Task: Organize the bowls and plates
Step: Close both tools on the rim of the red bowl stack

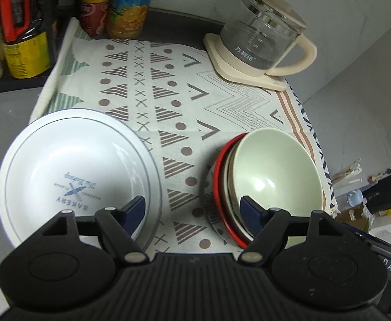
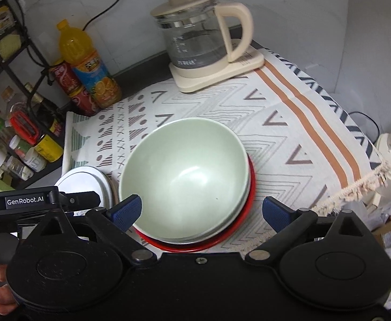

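A pale green bowl [image 2: 184, 171] sits on top of a stack of dishes with a red plate [image 2: 238, 230] at the bottom; the stack also shows in the left wrist view [image 1: 275, 176]. A white plate printed "BAKERY" [image 1: 75, 176] lies to its left on the patterned cloth [image 1: 174, 112]; its edge shows in the right wrist view [image 2: 88, 182]. My left gripper [image 1: 192, 208] is open, hovering between the white plate and the stack. My right gripper [image 2: 202, 211] is open, its fingers on either side of the near rim of the green bowl, holding nothing.
A glass kettle on a cream base [image 2: 203, 45] stands at the back of the cloth. An orange juice bottle [image 2: 88, 69] and red cans [image 2: 72, 88] stand at the back left. A rack of jars and bottles [image 2: 21, 139] is on the left. The cloth's fringed edge [image 2: 356, 187] hangs at the right.
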The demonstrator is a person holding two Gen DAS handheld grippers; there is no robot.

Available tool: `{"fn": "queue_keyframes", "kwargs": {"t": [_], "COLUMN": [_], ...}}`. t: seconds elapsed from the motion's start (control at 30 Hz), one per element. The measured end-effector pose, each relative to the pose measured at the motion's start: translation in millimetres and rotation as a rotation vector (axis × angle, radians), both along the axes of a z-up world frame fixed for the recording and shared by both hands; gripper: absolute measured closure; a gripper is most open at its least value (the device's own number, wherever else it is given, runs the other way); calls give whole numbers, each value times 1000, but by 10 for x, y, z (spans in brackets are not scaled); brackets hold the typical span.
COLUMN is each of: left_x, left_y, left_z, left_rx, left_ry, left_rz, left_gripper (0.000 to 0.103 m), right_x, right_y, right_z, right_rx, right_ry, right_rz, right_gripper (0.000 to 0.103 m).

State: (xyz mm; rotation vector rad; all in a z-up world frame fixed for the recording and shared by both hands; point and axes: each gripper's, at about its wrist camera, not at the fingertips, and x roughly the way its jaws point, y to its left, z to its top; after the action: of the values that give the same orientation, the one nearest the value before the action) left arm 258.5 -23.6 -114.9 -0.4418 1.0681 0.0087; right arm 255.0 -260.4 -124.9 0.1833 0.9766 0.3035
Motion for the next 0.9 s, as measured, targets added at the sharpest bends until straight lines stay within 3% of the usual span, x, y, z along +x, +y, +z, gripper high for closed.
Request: {"fn": "queue_keyframes", "kwargs": {"t": [0.27,0.4,0.53,0.7,0.9], "left_x": [263,413,569,726,861], "left_y": [-109,-144,-175,-199,-236], "left_z": [-115,-222,-322,-418,-546], "left_rx": [-9,-19,-17,-26,-32], "left_ry": [16,34,48,60,85], "left_rz": [-88,-129,-170,-208,-245], "left_gripper": [27,27,27,28,36], "right_x": [35,96,148,246,316], "right_y": [-94,-109,-105,-103,-97], "right_z": [-187,-331,-423,-524,-667], "right_rx": [18,32,36,46,48], "right_ry": [56,106,132,162,197], "right_rz": [-90,-131,-170,-207,-247], "right_gripper": [8,22,25,37,52]}}
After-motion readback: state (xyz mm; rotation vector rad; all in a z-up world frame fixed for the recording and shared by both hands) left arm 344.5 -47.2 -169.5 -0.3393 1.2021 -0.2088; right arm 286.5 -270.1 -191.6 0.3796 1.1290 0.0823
